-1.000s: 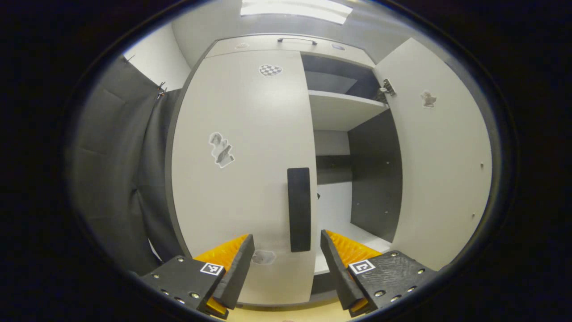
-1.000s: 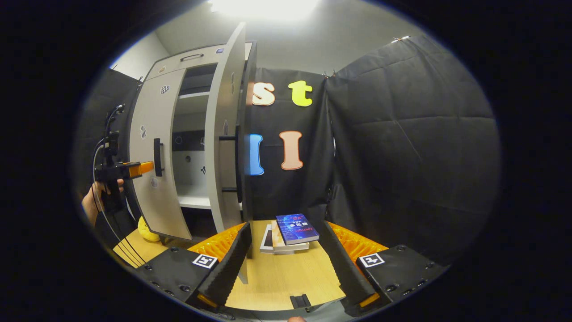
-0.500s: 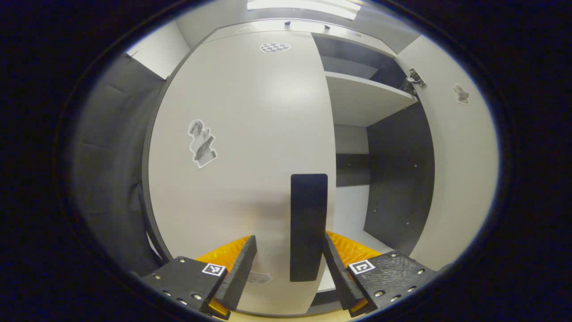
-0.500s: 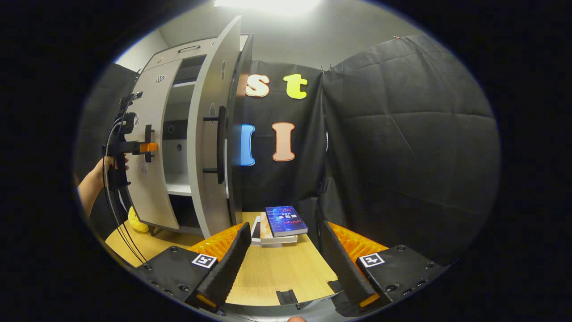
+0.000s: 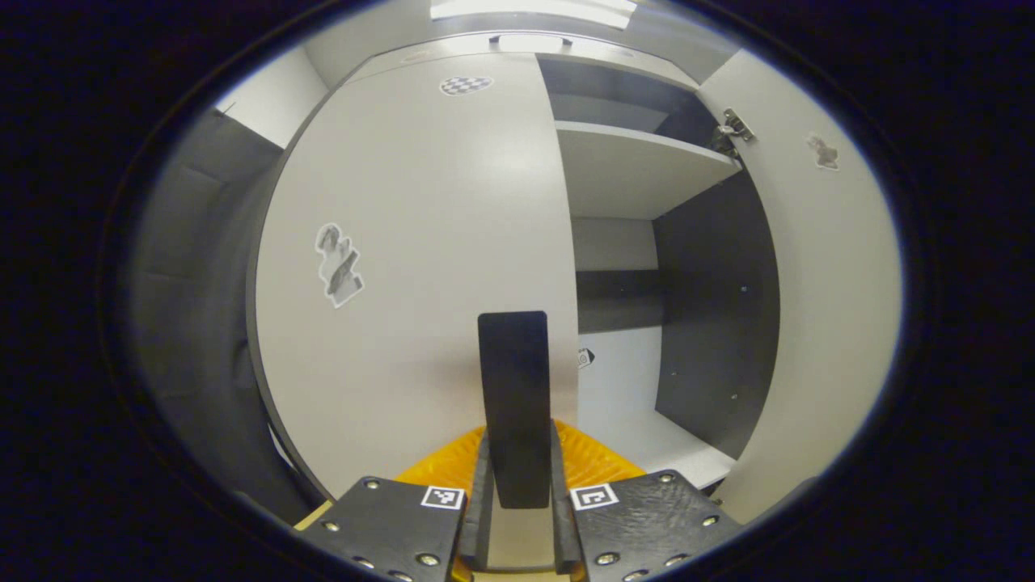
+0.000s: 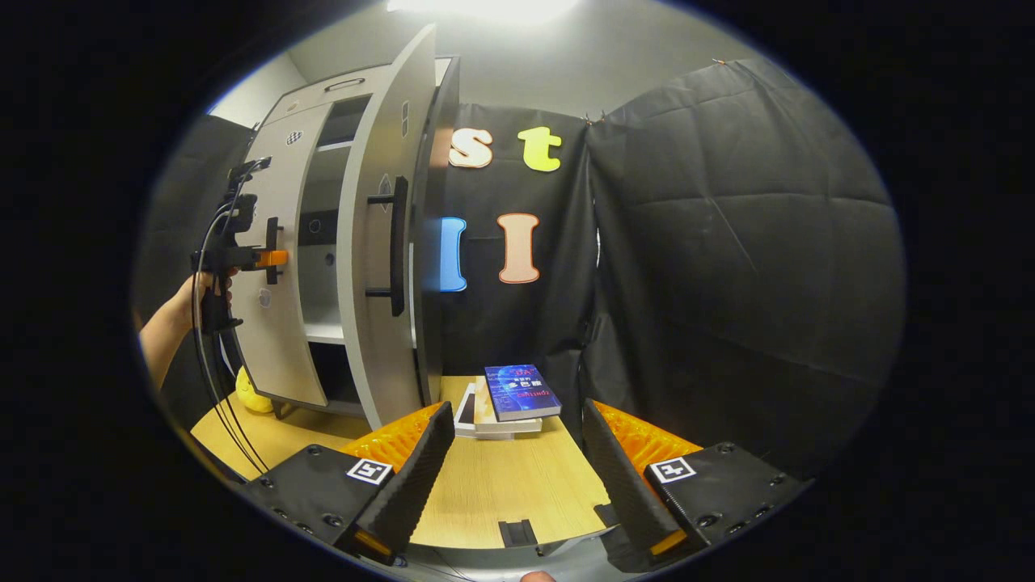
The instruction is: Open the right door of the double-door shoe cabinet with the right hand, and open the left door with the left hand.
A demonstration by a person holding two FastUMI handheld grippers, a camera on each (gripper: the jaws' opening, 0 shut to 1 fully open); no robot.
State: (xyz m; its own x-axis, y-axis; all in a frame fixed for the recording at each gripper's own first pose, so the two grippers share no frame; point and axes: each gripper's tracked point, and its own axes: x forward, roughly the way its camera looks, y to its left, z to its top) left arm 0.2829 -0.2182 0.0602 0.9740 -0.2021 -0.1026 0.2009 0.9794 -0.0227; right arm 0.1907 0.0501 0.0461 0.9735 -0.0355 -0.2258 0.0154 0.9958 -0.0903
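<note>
While the left tongs (image 5: 517, 517) pinched the dark handle (image 5: 513, 404) of the left door (image 5: 420, 242), both fingers pressing its sides, that door was shut or very nearly so against the shoe cabinet (image 6: 323, 242). From the right gripper view I could see a hand (image 6: 202, 284) holding those tongs level at the handle. Beside it, the right half of the cabinet stood exposed, with a pale shelf (image 5: 639, 166) and dark inner walls. Further right, the right door (image 6: 380, 242) hung swung wide open, its own handle (image 6: 396, 246) free of any grip. The right tongs (image 6: 513, 477) were spread, holding nothing, well apart from the cabinet and hovering above the wooden worktop (image 6: 501, 485), where a stack of books (image 6: 509, 400) lay near the black cloth wall. By my judgement, 1 of the 2 doors was done; pulling the left door open was what remained.
</note>
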